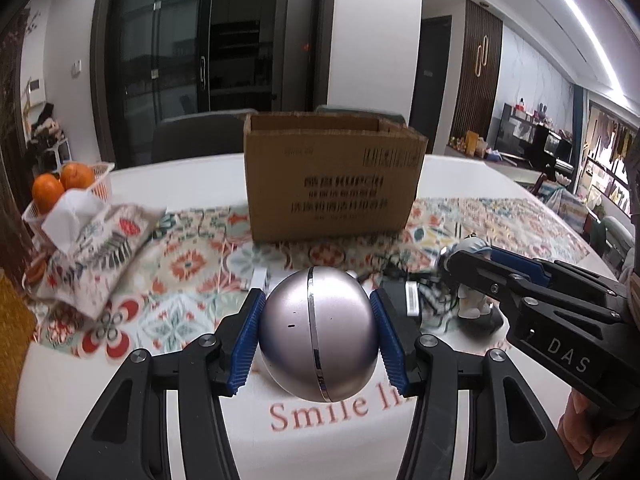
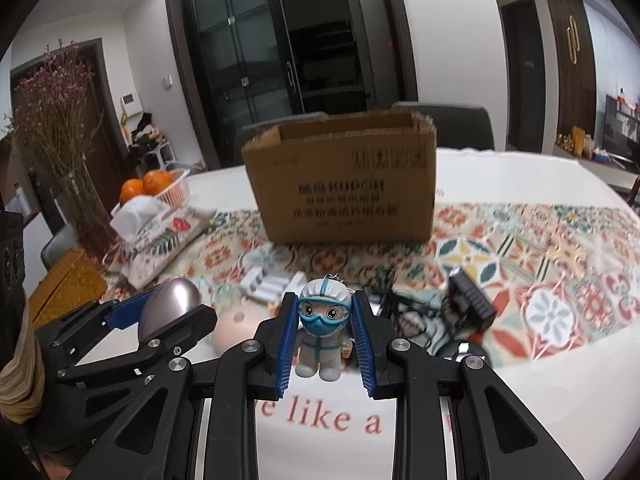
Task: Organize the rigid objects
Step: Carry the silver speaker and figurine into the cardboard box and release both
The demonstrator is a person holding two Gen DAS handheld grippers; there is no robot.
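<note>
Just before the open cardboard box (image 1: 334, 176), the left gripper (image 1: 318, 338) is clamped on the silver ball (image 1: 318, 334) and the right gripper (image 2: 325, 330) on the masked figurine (image 2: 325, 328), so the next move is probably lifting both over the box's rim.

- We note even indoor light; a bright ceiling strip (image 1: 576, 36) glares at upper right in the left view.
- Fisheye bends walls, and the corners go black.
- Cardboard box (image 1: 334, 178) print and patterned cloth (image 2: 540, 264) smear with motion blur.
- Silver sphere (image 1: 318, 334) shows soft highlights.
</note>
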